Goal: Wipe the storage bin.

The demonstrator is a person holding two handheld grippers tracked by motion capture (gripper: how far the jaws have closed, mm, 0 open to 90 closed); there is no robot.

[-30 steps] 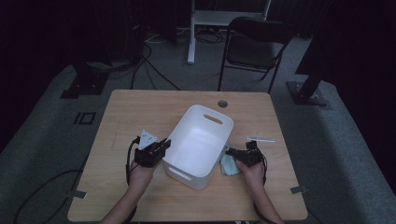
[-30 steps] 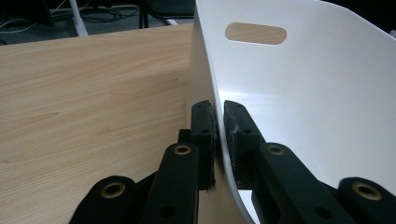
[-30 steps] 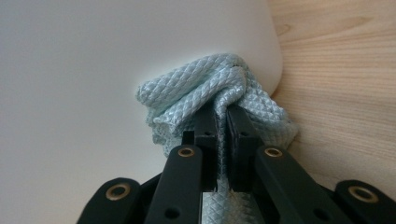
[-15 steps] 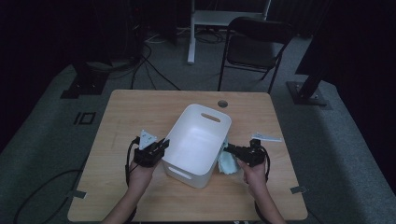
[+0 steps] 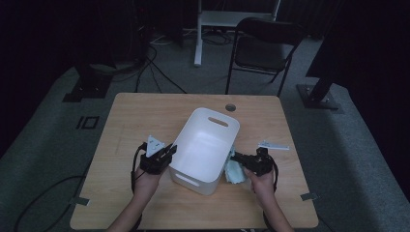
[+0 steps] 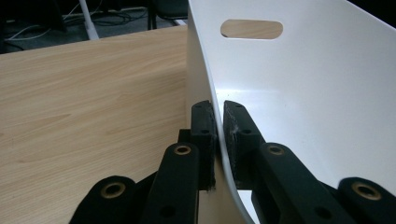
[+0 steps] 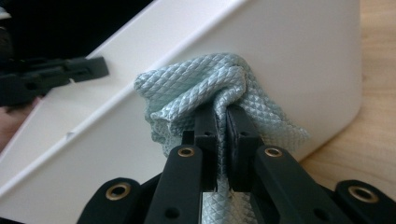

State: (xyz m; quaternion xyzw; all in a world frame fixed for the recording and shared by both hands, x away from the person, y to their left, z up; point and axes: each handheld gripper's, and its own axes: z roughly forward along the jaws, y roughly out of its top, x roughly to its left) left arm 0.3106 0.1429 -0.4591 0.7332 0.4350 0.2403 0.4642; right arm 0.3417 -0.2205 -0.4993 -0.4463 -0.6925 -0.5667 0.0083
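the right gripper (image 5: pixel 238 157) has lifted the cloth (image 7: pixel 210 88) up the side of the white tub (image 5: pixel 205 145) since a second ago. the cloth's lower end is cut off behind the jaws. pale green, waffle-textured, bunched, it's clenched against the tub's outer wall. the left gripper (image 6: pixel 218 123) stays clamped on the tub's opposite rim.

Smooth white plastic tub (image 5: pixel 205 145), pale green waffle-weave cloth (image 7: pixel 219 88), matt light wood table (image 5: pixel 145 116).
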